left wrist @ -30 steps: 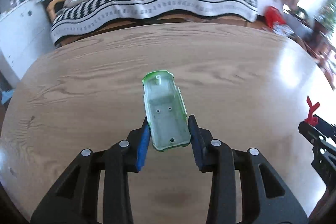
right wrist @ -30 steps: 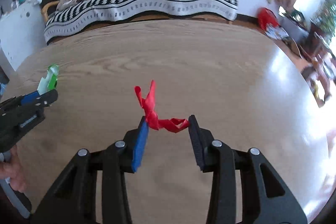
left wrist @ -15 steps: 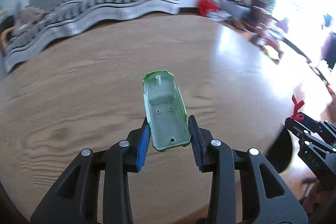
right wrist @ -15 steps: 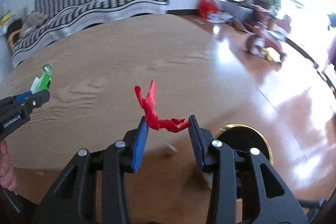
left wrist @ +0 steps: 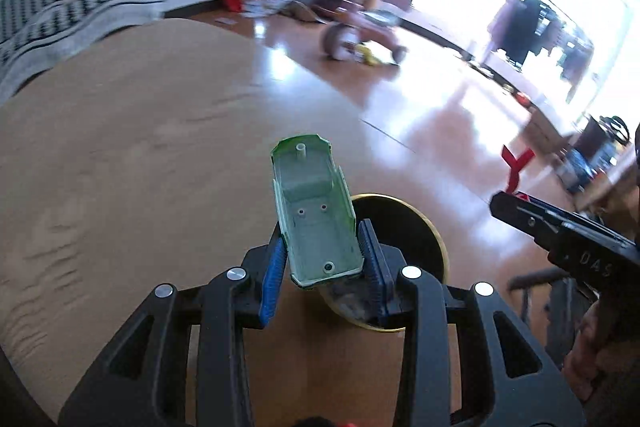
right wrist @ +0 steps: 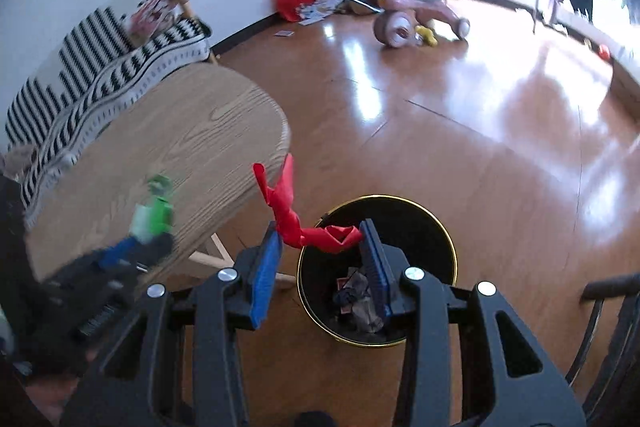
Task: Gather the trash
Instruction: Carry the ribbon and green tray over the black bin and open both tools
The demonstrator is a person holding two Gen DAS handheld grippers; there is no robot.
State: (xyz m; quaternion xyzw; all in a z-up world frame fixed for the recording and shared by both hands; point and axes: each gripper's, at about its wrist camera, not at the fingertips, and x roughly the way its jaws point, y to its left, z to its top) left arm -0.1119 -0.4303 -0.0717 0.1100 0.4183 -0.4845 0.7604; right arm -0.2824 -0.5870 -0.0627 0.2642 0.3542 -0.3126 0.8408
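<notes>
My left gripper [left wrist: 322, 257] is shut on a green plastic toy shell [left wrist: 316, 215], held above the edge of the wooden table [left wrist: 120, 131]. My right gripper [right wrist: 320, 253] is shut on a twisted red wrapper [right wrist: 304, 215] and hangs over a black trash bin with a gold rim [right wrist: 440, 227] that holds some crumpled trash. The bin [left wrist: 416, 231] also shows in the left wrist view, just beyond the green shell. The left gripper with the green shell [right wrist: 154, 215] appears blurred at the left of the right wrist view. The right gripper's red wrapper [left wrist: 516, 167] shows at the right of the left wrist view.
The round table [right wrist: 160, 147] stands left of the bin on a shiny wooden floor [right wrist: 480, 131]. A striped sofa [right wrist: 104, 67] is behind the table. A pink tricycle [right wrist: 412, 11] and scattered items lie far back. A dark chair [right wrist: 608, 327] stands at the right edge.
Both grippers have swung right, off the table toward the floor. The bin has come into full view under the right gripper. Both still hold their items.
</notes>
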